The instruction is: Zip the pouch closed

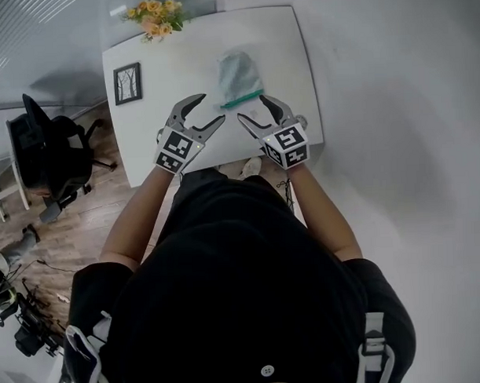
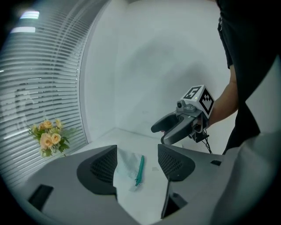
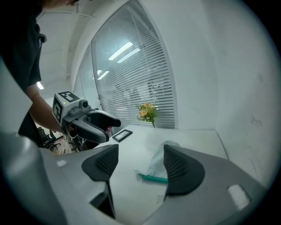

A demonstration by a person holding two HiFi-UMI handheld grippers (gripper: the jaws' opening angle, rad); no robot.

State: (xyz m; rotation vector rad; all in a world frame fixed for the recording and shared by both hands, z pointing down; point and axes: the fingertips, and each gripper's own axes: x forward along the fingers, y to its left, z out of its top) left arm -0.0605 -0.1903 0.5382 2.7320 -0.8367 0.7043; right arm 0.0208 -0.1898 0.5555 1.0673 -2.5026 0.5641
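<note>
A pale mesh pouch (image 1: 237,75) with a green zipper strip (image 1: 242,99) along its near edge lies flat on the white table (image 1: 172,56). My left gripper (image 1: 205,112) hovers open just left of the zipper, nothing between its fingers. My right gripper (image 1: 254,114) hovers open just right of it, also holding nothing. In the left gripper view the pouch (image 2: 127,165) and zipper (image 2: 139,170) lie between the jaws, farther out, with the right gripper (image 2: 163,133) beyond. In the right gripper view the zipper (image 3: 152,177) lies between the jaws and the left gripper (image 3: 110,128) is at left.
A black picture frame (image 1: 128,82) lies at the table's left side. A bunch of yellow flowers (image 1: 155,15) stands at the far edge. A black office chair (image 1: 48,154) is on the wooden floor left of the table. Window blinds (image 3: 131,83) are behind.
</note>
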